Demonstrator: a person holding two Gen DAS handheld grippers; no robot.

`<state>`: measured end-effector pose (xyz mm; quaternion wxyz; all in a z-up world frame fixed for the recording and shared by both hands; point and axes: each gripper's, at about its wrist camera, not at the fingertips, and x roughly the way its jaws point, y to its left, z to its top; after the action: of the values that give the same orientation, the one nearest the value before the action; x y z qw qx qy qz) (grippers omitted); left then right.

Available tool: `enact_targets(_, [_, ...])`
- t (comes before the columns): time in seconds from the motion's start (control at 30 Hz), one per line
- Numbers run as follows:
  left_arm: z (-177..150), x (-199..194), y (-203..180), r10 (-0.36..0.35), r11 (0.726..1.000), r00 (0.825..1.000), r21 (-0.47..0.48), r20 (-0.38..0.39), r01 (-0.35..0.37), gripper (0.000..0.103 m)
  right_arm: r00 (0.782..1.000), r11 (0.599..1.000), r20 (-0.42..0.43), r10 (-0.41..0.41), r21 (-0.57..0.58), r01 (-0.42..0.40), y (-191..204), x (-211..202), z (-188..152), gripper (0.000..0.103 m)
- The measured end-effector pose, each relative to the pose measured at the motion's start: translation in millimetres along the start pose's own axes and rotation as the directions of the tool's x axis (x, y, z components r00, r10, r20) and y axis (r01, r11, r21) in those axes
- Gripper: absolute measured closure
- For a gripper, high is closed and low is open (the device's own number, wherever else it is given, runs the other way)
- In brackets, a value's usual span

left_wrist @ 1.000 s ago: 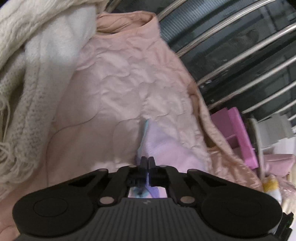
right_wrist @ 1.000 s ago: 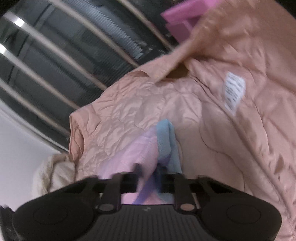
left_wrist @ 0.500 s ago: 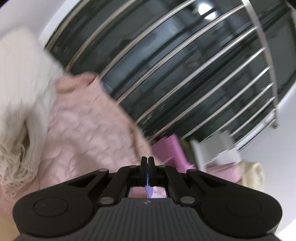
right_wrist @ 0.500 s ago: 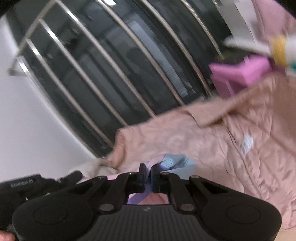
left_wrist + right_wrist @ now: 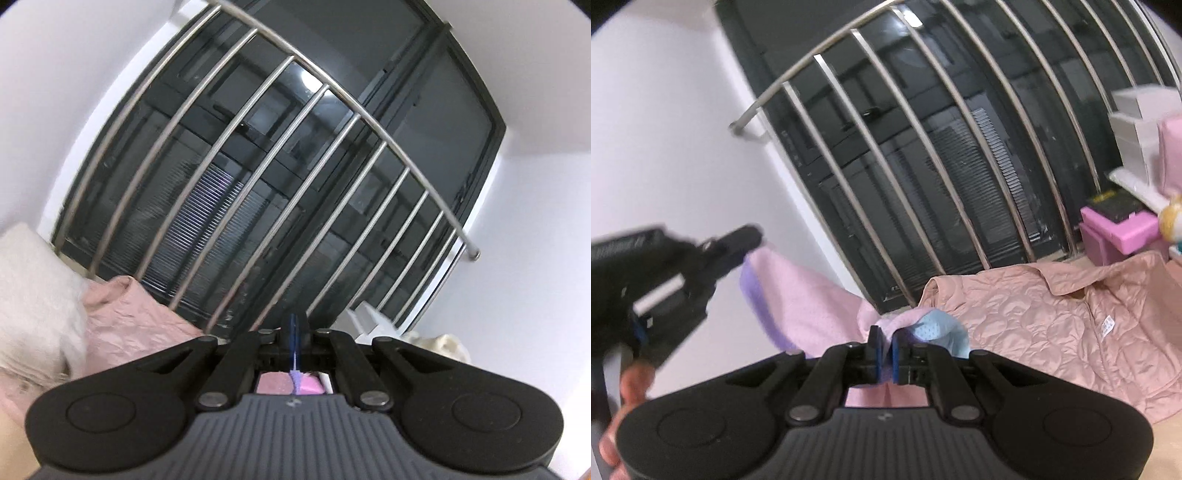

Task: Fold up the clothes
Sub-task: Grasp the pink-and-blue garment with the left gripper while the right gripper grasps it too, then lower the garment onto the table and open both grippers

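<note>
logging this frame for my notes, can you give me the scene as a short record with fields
held item: pink garment with a light blue part, lifted
left gripper: shut on one corner of the garment
right gripper: shut on another edge of it
garment state: stretched between the two grippers, not folded yet
below: quilted pink jacket lying spread out
beside jacket: white knit
background: window with metal bars; pink boxes
</note>
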<state>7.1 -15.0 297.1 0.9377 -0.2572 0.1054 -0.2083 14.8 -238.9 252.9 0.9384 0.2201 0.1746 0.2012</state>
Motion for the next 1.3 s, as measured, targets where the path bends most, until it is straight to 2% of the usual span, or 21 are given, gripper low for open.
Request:
enact_targets(0.13, [-11.8,-16.7,4.8,0.025,1.000,1.000,-0.004,-0.015,-0.025,0.103,1.000,0.999,-0.020,-0.011,-0.043,0.011,20.0,-19.8,-15.0,0.099])
enact_targets(0.33, [-4.8,-37.6,24.3,0.038,0.997,0.999,-0.062,-0.004,-0.038,0.103,1.000,0.998,-0.008,0.004,-0.057,-0.005,40.8,-43.2,-7.9,0.099])
enact_targets(0.4, [-2.7,-40.7,31.0,0.040,0.997,0.999,-0.072,-0.006,-0.040,0.103,1.000,0.998,-0.017,0.017,-0.052,-0.018,43.4,-43.7,-4.2,0.099])
enact_targets(0.5, [-0.4,-39.7,42.3,0.054,0.996,0.999,-0.074,-0.007,-0.054,0.103,1.000,0.998,-0.030,-0.009,-0.059,0.007,44.3,-36.1,-3.8,0.099])
enact_targets(0.63, [-0.8,-9.8,64.1,0.109,0.990,0.993,-0.083,-0.045,-0.112,0.103,0.996,0.995,-0.038,-0.078,-0.070,0.075,33.8,-11.0,-6.4,0.099])
enact_targets(0.73, [-12.6,37.2,90.2,0.182,0.977,0.976,-0.093,-0.119,-0.194,0.103,0.982,0.980,-0.072,-0.175,-0.112,0.166,9.8,31.7,-14.6,0.097])
enact_targets(0.8, [-26.7,67.7,113.8,0.231,0.961,0.955,-0.110,-0.187,-0.254,0.103,0.963,0.962,-0.104,-0.249,-0.146,0.233,-7.9,58.0,-20.8,0.091])
enact_targets(0.83, [-36.6,78.7,126.4,0.255,0.952,0.943,-0.118,-0.216,-0.284,0.103,0.946,0.942,-0.102,-0.308,-0.171,0.288,-15.7,69.1,-27.2,0.085])
enact_targets(0.9, [-56.2,100.7,151.7,0.299,0.930,0.914,-0.130,-0.275,-0.343,0.100,0.927,0.914,-0.101,-0.360,-0.236,0.330,-21.0,79.0,-36.9,0.068])
enact_targets(0.97, [-75.1,106.9,170.4,0.327,0.922,0.895,-0.105,-0.303,-0.373,0.094,0.925,0.893,-0.092,-0.369,-0.312,0.325,-23.3,82.4,-47.3,0.030])
enact_targets(1.03, [-90.5,103.4,178.3,0.334,0.932,0.883,-0.026,-0.329,-0.362,0.085,0.920,0.869,-0.100,-0.378,-0.380,0.316,-25.4,86.6,-59.7,0.016])
enact_targets(1.1, [-101.7,93.6,184.0,0.361,0.928,0.866,0.035,-0.346,-0.372,0.069,0.913,0.849,-0.122,-0.390,-0.431,0.305,-28.1,90.5,-74.3,0.016])
enact_targets(1.13, [-105.8,86.7,185.6,0.364,0.927,0.863,0.048,-0.350,-0.372,0.068,0.909,0.843,-0.136,-0.395,-0.447,0.299,-29.8,91.8,-81.7,0.017])
enact_targets(1.17, [-109.1,78.7,186.1,0.355,0.931,0.866,0.050,-0.353,-0.361,0.066,0.908,0.847,-0.158,-0.387,-0.450,0.282,-32.3,92.6,-92.1,0.018])
enact_targets(1.27, [-119.6,56.9,186.0,0.329,0.942,0.876,0.052,-0.353,-0.332,0.052,0.904,0.860,-0.226,-0.362,-0.455,0.231,-39.9,94.8,-123.6,0.018])
enact_targets(1.3, [-123.3,50.4,185.5,0.321,0.945,0.880,0.051,-0.350,-0.325,0.052,0.902,0.864,-0.248,-0.354,-0.455,0.214,-42.5,95.5,-134.1,0.018])
